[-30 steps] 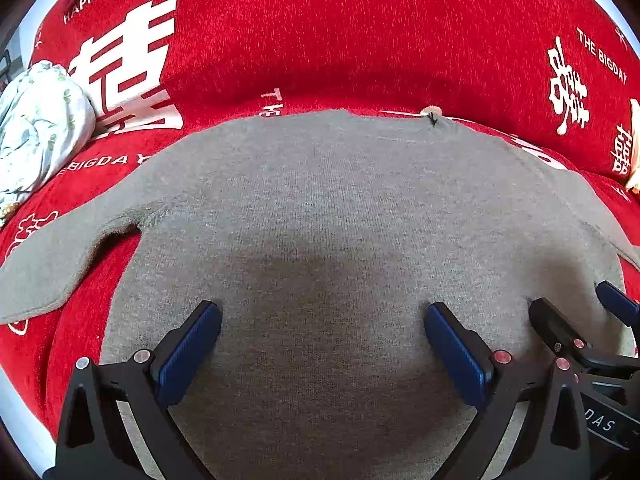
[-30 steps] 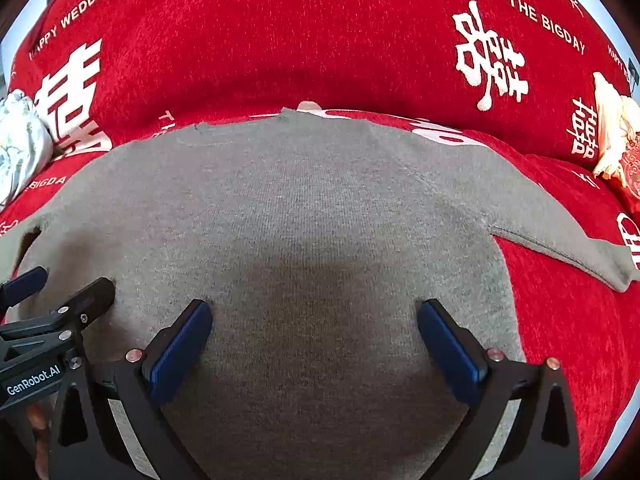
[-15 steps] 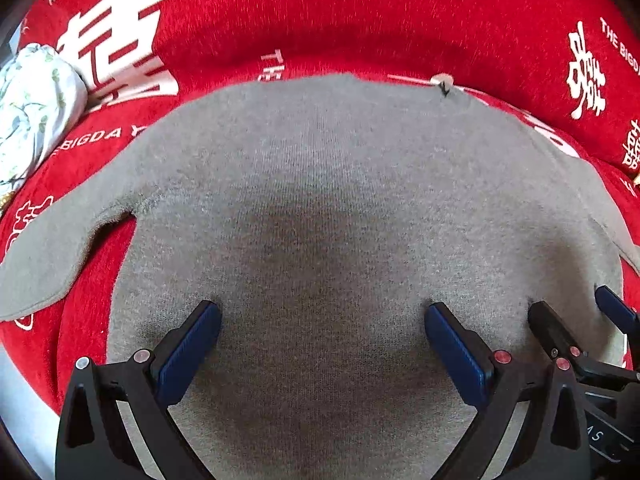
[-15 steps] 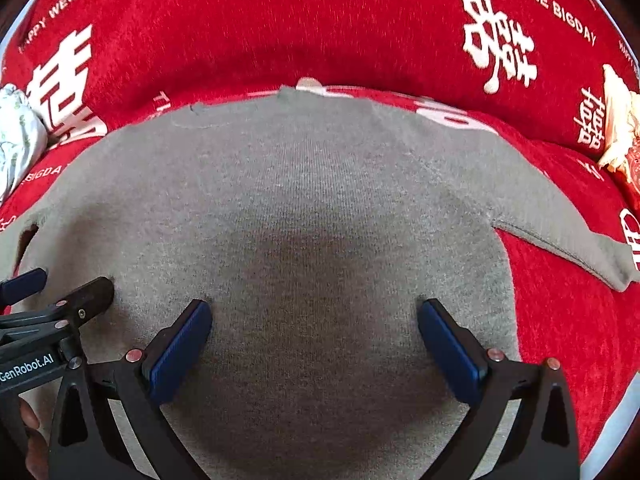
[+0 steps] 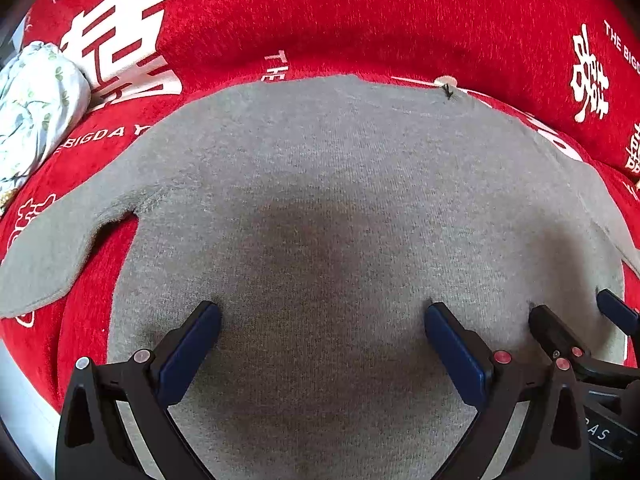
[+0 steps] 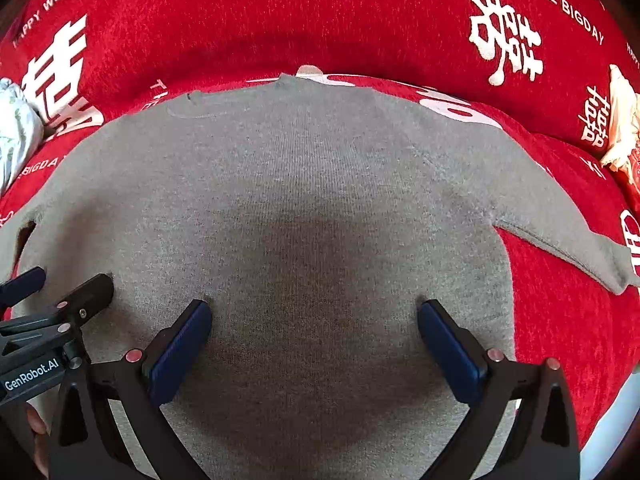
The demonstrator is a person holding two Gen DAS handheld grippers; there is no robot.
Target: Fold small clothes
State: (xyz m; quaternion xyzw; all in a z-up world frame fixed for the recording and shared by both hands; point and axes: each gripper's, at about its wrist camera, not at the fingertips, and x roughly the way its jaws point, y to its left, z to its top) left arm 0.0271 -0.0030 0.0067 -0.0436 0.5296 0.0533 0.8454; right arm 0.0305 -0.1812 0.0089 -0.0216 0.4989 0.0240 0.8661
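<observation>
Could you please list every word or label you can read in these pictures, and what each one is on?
"HAPPY WEDDING": red cover.
"THE BIGDAY": red cover.
"GenRobot.AI": left tool, seen from the right wrist.
"AS": right tool, remainder cut off.
Large white characters on the cover: decorative, not transcribed.
Grey sweater: no text.

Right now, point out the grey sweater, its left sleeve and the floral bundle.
grey sweater [image 5: 340,200]: left wrist view, middle of the body.
left sleeve [image 5: 52,256]: left wrist view, flat part near the cuff.
floral bundle [image 5: 36,100]: left wrist view, centre of the pale cloth.

A sweater [image 5: 320,208] lay spread on a blanket [image 5: 360,20], sleeves out sideways; a cloth bundle [image 5: 36,112] sat far left.
</observation>
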